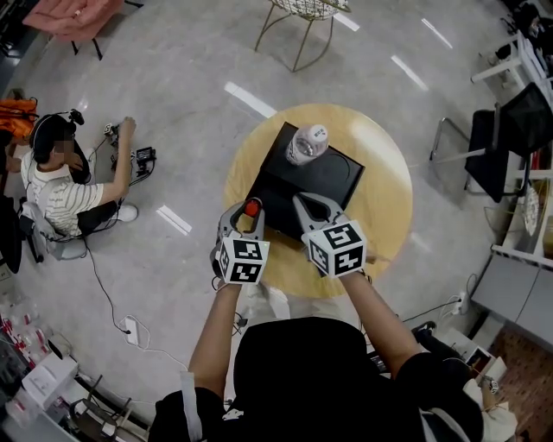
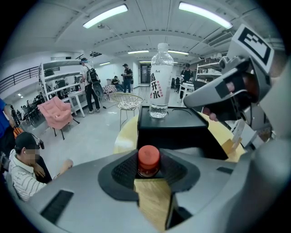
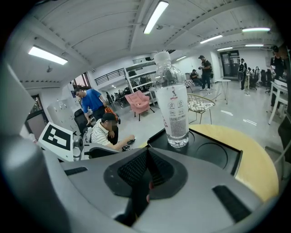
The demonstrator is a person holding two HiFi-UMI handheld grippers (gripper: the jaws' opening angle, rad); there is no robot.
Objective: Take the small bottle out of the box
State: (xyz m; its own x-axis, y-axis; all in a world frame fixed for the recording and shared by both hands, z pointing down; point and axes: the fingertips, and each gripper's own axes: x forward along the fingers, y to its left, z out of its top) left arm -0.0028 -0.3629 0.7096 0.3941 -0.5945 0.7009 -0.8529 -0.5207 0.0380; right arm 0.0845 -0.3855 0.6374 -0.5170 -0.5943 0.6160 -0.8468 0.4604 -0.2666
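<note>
Shows the small bottle (image 2: pixel 149 159) upright: red cap on top, dark body below, long axis vertical. Finds it pinched between the fingers of the left gripper (image 1: pixel 244 209), pads pressed on both sides just under the cap. Places it just at the near-left edge of the black box (image 1: pixel 324 177), off the box's top face, with bare wood of the desk (image 1: pixel 380 203) showing below. Cannot tell whether its base rests on the desk. Shows the right gripper (image 1: pixel 313 205) at the near edge of the box, fingers pressed together with nothing seen between them.

Carries, on the far part of the box top, a clear water bottle (image 1: pixel 307 143), upright and capped, just beside a round recess in the black surface.

Sets the box on a round desk with a light wood top, on a glossy grey floor (image 1: pixel 173 112) that mirrors strip lights. Includes a person seated on the floor (image 1: pixel 65 186) at left, a wire chair (image 1: pixel 307 13) beyond the desk, a pink armchair (image 2: pixel 57 113), open shelving (image 2: pixel 63 77), tube lights (image 2: pixel 105 16) on a white ceiling, and people standing far back.

Bears vertical red Chinese characters on the water bottle's white label, too small to read in full. Also bears fine grey print on the opposite side, illegible. Shows black-and-white square markers on each gripper's cube.
</note>
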